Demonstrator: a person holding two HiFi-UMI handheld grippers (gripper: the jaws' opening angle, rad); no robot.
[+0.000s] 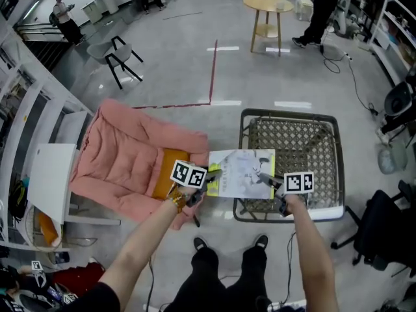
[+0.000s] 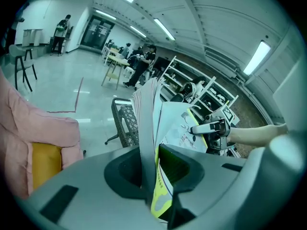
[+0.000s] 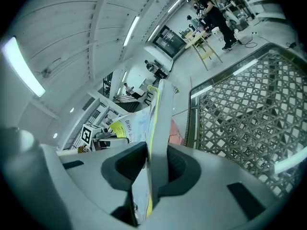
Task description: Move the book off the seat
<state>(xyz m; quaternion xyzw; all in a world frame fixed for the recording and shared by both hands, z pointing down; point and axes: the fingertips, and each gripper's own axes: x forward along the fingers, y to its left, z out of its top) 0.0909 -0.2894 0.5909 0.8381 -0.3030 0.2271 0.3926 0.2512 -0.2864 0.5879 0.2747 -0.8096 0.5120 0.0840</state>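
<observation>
The book [image 1: 242,173] hangs in the air, lying flat and clear of the pink armchair [image 1: 123,155] with its yellow cushion [image 1: 168,173]. Its right part sits over the left edge of the woven basket [image 1: 289,113]. The left gripper [image 1: 209,178] clamps its left edge and the right gripper [image 1: 273,182] clamps its right edge, each with both jaws pressed on the pages.

right tool [image 3: 152,169] clamps book [image 3: 160,110] edge-on | woven lattice [image 3: 240,114] at right
</observation>
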